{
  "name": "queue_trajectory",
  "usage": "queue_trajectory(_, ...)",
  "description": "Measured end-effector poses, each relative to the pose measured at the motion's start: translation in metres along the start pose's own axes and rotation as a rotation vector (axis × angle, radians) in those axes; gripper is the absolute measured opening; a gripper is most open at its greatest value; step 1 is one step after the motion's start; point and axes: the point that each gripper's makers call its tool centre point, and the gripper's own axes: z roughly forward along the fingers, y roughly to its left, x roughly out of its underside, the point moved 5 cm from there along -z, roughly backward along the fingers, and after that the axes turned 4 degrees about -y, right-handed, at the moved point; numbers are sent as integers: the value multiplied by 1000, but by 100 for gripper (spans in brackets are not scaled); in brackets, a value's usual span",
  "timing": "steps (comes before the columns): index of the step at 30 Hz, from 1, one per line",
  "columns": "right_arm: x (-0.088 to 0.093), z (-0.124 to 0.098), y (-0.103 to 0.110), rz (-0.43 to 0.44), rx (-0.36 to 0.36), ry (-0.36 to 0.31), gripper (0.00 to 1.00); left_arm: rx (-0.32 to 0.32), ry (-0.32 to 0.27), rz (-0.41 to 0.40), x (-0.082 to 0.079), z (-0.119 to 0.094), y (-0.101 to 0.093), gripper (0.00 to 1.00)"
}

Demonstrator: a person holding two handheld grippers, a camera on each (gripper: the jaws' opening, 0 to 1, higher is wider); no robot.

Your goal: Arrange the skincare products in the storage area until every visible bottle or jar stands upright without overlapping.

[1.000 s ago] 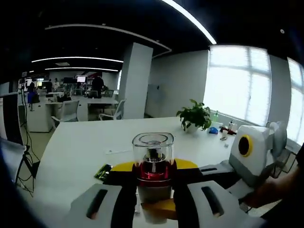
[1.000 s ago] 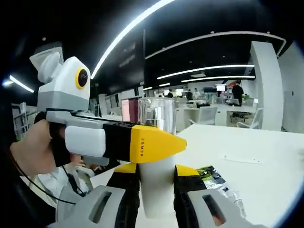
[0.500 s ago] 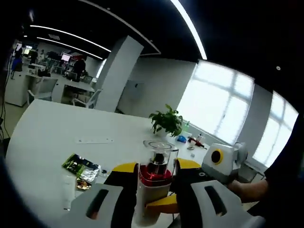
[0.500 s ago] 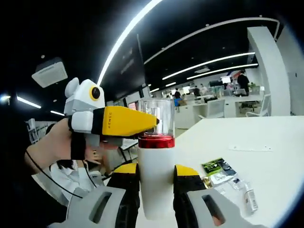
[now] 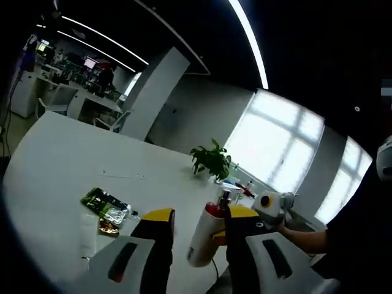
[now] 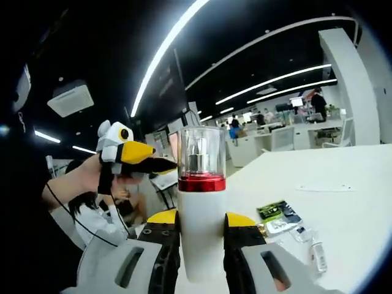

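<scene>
So the right tool (image 6: 201, 248) has its black-and-yellow jaws clamped on a white cylindrical pump bottle (image 6: 201, 236) with a glossy red collar and a clear plastic cap. The bottle stands straight up between the jaws, held above the smooth white counter (image 6: 355, 202). Off to the tool's right on the counter there's a little heap of crinkly foil sachets (image 6: 278, 215), green and silver, and nearer still a small slim tube (image 6: 316, 255) lying flat. To the tool's left, a hand (image 6: 79, 184) holds the other tool, yellow tip pointing toward the bottle but clearly apart from it.

From the left gripper view, the left tool (image 5: 197, 245) has its jaws spread wide with nothing between them. Just past its tips, the same white bottle (image 5: 206, 236) shows tilted in this view, held from the right. The foil sachets (image 5: 105, 208) sit on the counter (image 5: 61, 159) ahead and left of the tool, and a leafy green potted plant (image 5: 211, 162) stands farther off.
</scene>
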Motion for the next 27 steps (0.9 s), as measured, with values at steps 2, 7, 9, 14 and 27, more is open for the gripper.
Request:
queue_trajectory(2,1,-1,-3,-15,-2,3,16,-4,9,-4,3,-2,5,30)
queue_trajectory(7,4,-4,-11,-16,-24,-5,17,-4,35,-3,12,-4,9,35)
queue_trajectory(9,7,-4,-14,-24,-32,-7,17,-6,40,-7,14,-5,13,38)
queue_trajectory(14,16,-6,-24,-48,-61,-34,17,-7,57,-2,26,-13,22,49)
queue_trajectory(27,51,-3,-47,-99,-137,-41,17,-32,133,-5,62,-25,45,71)
